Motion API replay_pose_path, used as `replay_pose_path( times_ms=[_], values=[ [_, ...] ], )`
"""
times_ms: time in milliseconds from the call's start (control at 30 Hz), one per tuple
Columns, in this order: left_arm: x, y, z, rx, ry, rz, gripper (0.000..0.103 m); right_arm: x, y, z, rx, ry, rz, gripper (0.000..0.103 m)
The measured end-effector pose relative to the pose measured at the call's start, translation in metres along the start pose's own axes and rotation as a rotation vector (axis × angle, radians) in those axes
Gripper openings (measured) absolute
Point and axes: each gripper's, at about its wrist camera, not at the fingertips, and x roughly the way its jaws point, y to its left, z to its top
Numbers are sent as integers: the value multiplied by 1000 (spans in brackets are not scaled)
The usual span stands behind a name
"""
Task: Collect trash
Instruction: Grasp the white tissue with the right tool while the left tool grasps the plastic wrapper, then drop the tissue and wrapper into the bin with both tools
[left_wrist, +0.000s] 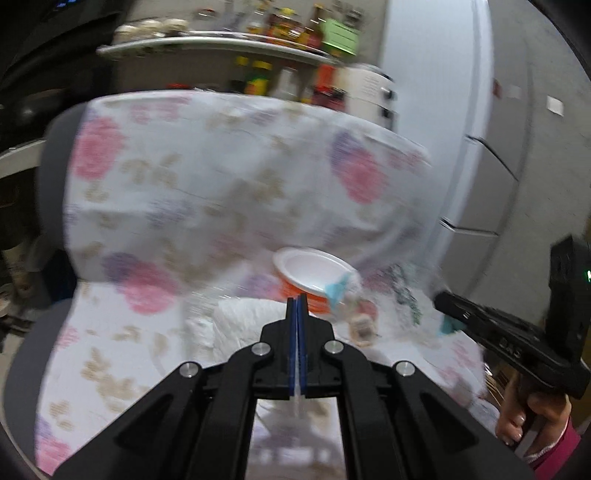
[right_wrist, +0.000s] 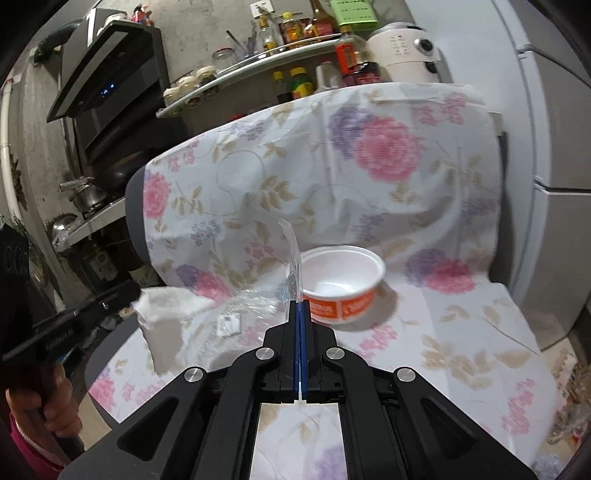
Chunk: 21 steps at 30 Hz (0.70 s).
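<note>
Floral cloth (right_wrist: 369, 192) drapes chair w/ bowl (right_wrist: 341, 284); right gripper (right_wrist: 300, 306) pinches wrapper (right_wrist: 293, 258), left gripper (left_wrist: 297, 301) clamps tissue (right_wrist: 170, 306).

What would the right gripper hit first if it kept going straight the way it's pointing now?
Probably the orange-and-white bowl, just ahead and slightly right of the right gripper. The gripper is shut on a clear plastic wrapper, which would touch first. Depth is hard to judge here.
</note>
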Motion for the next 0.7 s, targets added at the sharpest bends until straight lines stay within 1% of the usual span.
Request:
replay_pose_path(
  times_ms=[133, 367, 467, 567, 700],
  values=[
    [14, -37, -17, 35, 32, -82, 0, -24, -19, -13, 7, -12, -62, 0],
    [26, -102, -35, 122, 25, -140, 0, -73, -76, -34, 80, -52, -179, 0],
    [29, -129, -42, 151, 38, -197, 0, -92, -96, -41, 108, -60, -217, 0],
    [31, -165, -49, 195, 50, -274, 0, -119, -115, -50, 135, -77, -269, 0],
    [29, -211, -56, 262, 55, -370, 0, -164, -137, -67, 175, -100, -363, 0]
  ],
)
